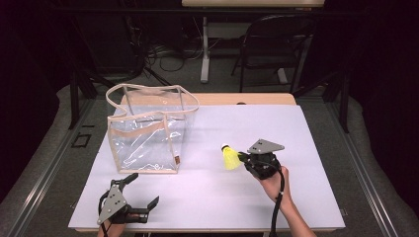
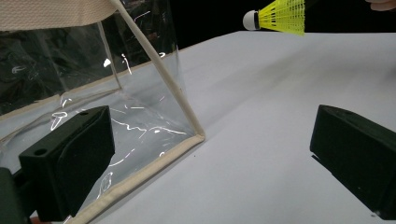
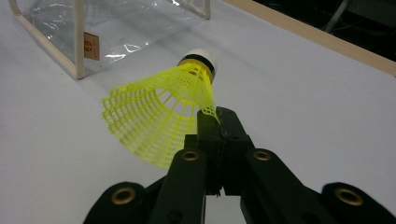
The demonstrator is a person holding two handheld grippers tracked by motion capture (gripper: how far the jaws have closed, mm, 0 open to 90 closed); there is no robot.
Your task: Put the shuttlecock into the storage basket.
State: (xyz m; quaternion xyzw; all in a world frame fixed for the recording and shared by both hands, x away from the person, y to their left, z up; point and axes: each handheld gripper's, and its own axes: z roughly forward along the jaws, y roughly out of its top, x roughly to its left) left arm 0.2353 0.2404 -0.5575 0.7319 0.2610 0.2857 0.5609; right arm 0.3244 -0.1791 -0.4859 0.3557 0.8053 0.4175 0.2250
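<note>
Left gripper point(image 1: 143, 190): closest to the camera in the high view, down at the near left edge of the table point(image 1: 296, 207). Jaws spread wide, nothing between them, just bare table. It sits just in front of the bag.

Bag point(image 1: 148, 131): clear plastic with beige trim, standing upright on the left half of the table, top open. In the left gripper view its near bottom corner point(image 2: 198, 135) lands between the two jaws but farther off, not touching either one.

Shuttlecock point(image 1: 230, 157): neon yellow mesh skirt, white cork tip with a dark band. It's right of the bag and apart from it, held up off the table, cork pointing toward the bag. Also pokes into the top of the left gripper view point(image 2: 280, 16).

Right gripper point(image 1: 243, 157): right of centre, hand point(image 1: 274, 182) coming in from the bottom edge. Jaws pressed together, pinching the rim of the shuttlecock's skirt point(image 3: 159, 121), super clear in the right gripper view.
</note>
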